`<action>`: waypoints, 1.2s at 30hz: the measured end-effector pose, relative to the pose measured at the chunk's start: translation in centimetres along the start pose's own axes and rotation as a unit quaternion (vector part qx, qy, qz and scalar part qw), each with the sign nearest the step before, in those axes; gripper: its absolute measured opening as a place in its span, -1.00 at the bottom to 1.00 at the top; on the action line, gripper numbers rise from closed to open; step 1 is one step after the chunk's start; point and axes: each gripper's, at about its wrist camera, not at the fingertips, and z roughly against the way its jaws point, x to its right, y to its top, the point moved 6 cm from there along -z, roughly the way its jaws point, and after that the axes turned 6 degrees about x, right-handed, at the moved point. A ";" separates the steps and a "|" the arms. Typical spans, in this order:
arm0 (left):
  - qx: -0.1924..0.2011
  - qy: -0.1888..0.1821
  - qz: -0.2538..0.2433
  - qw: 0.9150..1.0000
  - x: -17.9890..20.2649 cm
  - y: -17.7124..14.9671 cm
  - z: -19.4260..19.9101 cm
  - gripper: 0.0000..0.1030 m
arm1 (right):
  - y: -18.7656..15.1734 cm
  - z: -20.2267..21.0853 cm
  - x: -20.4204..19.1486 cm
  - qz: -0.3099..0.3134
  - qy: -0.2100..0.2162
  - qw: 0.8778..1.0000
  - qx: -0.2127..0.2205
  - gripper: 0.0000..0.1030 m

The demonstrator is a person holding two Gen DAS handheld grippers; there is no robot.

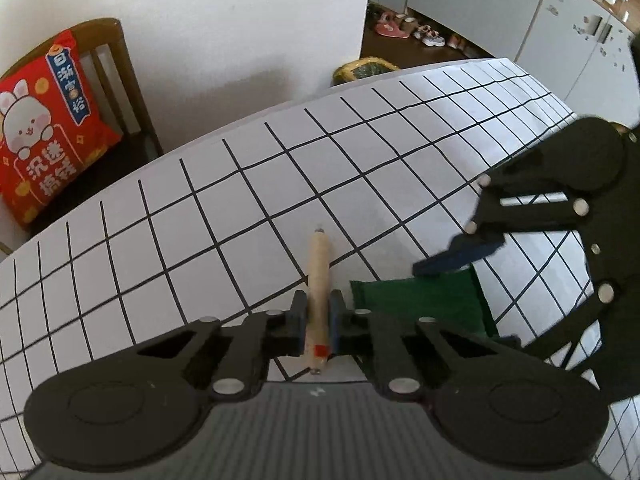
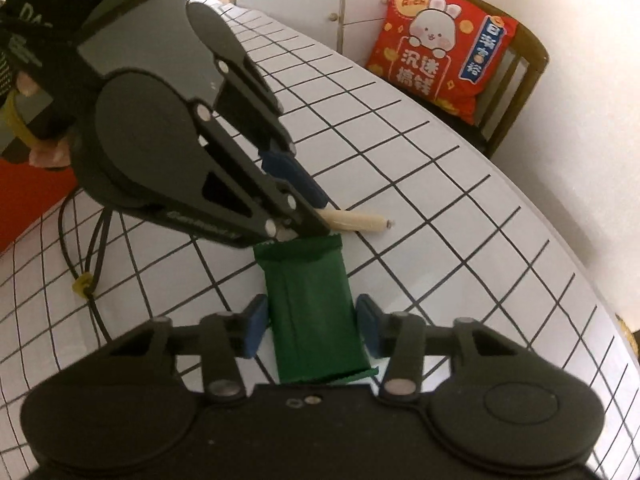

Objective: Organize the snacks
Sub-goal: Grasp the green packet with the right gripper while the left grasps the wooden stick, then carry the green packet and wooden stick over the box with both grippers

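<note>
My left gripper [image 1: 317, 316] is shut on a beige sausage stick [image 1: 319, 280] that points forward, low over the white grid-marked table [image 1: 200, 208]. The stick [image 2: 356, 220] also shows in the right wrist view, sticking out of the left gripper [image 2: 316, 216]. A green snack packet [image 2: 316, 312] lies flat on the table between the open jaws of my right gripper [image 2: 312, 326], which do not press it. In the left wrist view the packet [image 1: 420, 304] lies just right of the stick, with the right gripper [image 1: 472, 276] over it.
A wooden chair with a red rabbit cushion [image 1: 44, 128] stands beyond the table's far edge; the cushion [image 2: 440, 44] also shows in the right wrist view. A black cable [image 2: 88, 248] with a yellow tie lies on the table at the left. White cabinets [image 1: 560, 40] and shoes sit farther back.
</note>
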 end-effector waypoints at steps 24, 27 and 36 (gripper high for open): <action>-0.017 0.075 0.140 0.987 3.7 -4.3 7.8 -0.80 | -6.2 9.4 -3.5 -0.249 -0.087 0.964 0.032 -0.14; -0.010 0.080 0.157 0.984 4.8 -5.0 10.0 -0.80 | -6.7 11.0 -4.4 -0.268 -0.088 0.959 0.036 -0.14; 0.017 0.086 0.185 0.979 8.4 -7.1 16.4 -0.80 | -7.1 15.6 -7.9 -0.277 -0.085 0.955 0.059 -0.14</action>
